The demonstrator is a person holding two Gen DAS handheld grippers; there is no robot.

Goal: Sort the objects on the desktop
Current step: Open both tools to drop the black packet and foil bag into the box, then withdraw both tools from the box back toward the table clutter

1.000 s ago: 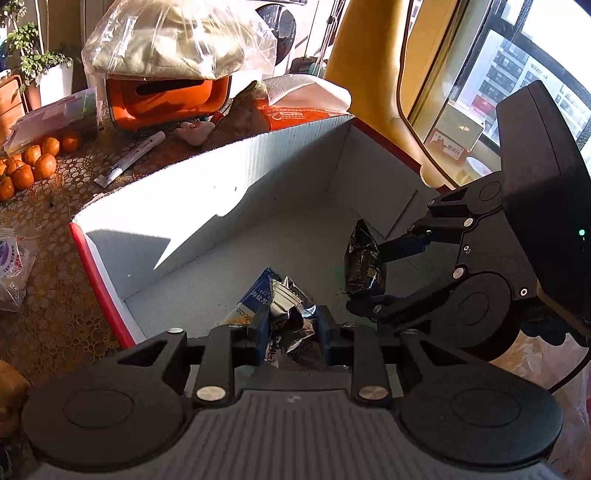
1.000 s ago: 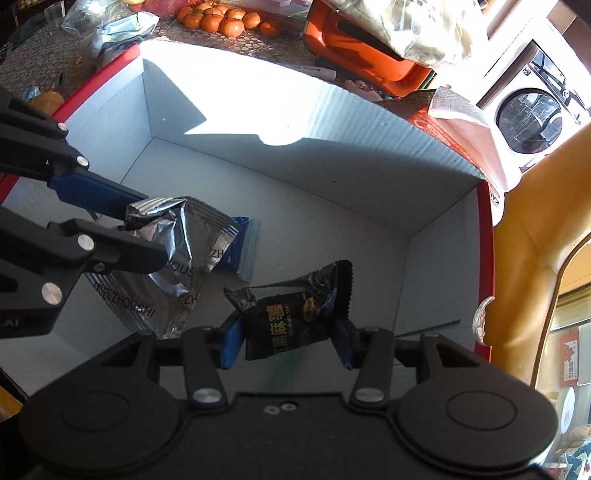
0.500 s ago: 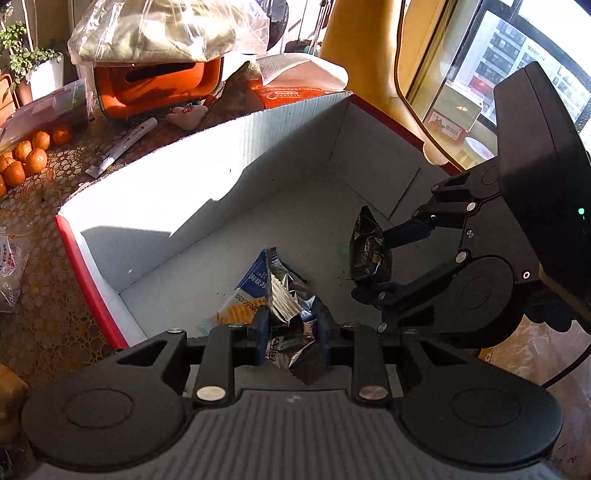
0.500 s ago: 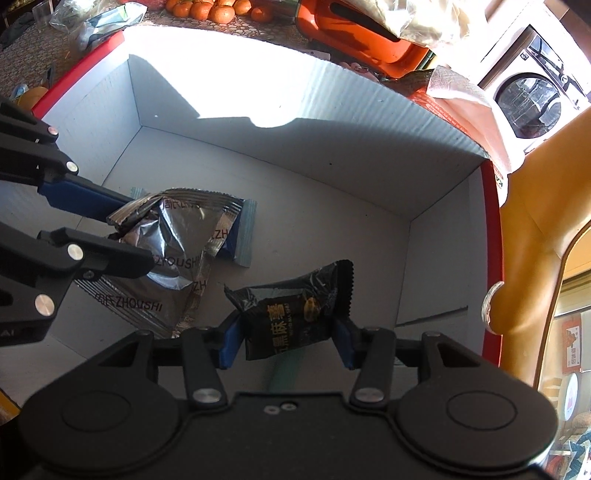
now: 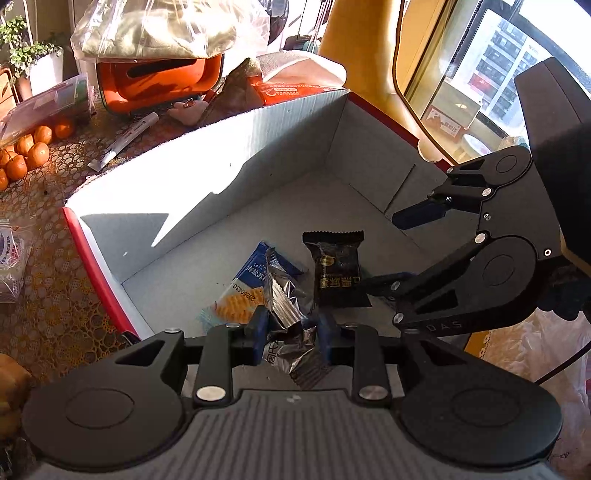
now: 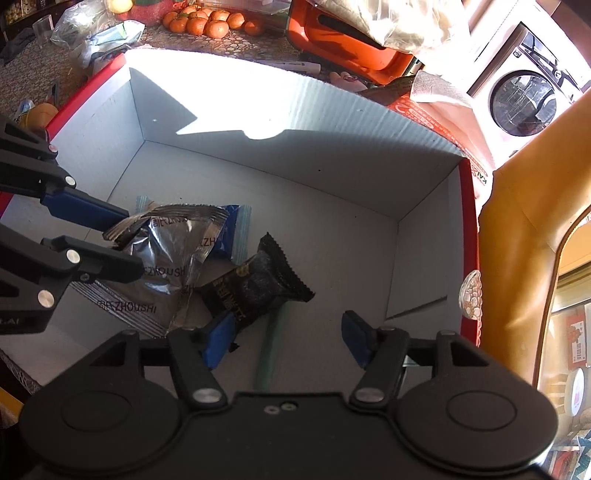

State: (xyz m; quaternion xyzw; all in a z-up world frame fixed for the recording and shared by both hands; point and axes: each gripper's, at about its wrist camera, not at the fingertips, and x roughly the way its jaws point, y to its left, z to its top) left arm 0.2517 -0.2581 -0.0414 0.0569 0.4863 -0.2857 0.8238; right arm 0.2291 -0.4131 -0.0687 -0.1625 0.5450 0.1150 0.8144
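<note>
A white cardboard box with red outer walls (image 5: 207, 177) (image 6: 332, 122) lies under both grippers. My left gripper (image 5: 290, 334) (image 6: 127, 242) is shut on a crumpled silver snack packet (image 5: 286, 310) (image 6: 173, 254) inside the box. My right gripper (image 6: 286, 339) (image 5: 397, 249) is open over the box. A black snack packet (image 5: 338, 271) (image 6: 258, 284) lies loose on the box floor, leaning against the right gripper's left finger. A blue cracker packet (image 5: 245, 288) (image 6: 236, 229) lies flat under the silver one.
On the patterned tablecloth behind the box are an orange container (image 5: 159, 81) under a plastic bag, several tangerines (image 5: 26, 151) (image 6: 207, 22), a white marker (image 5: 125, 140) and a red-and-white bag (image 5: 299, 81). A yellow chair (image 6: 524, 184) stands at the right.
My right gripper has opened and the black packet has dropped from it onto the box floor. My left gripper has lowered slightly and keeps hold of the silver packet.
</note>
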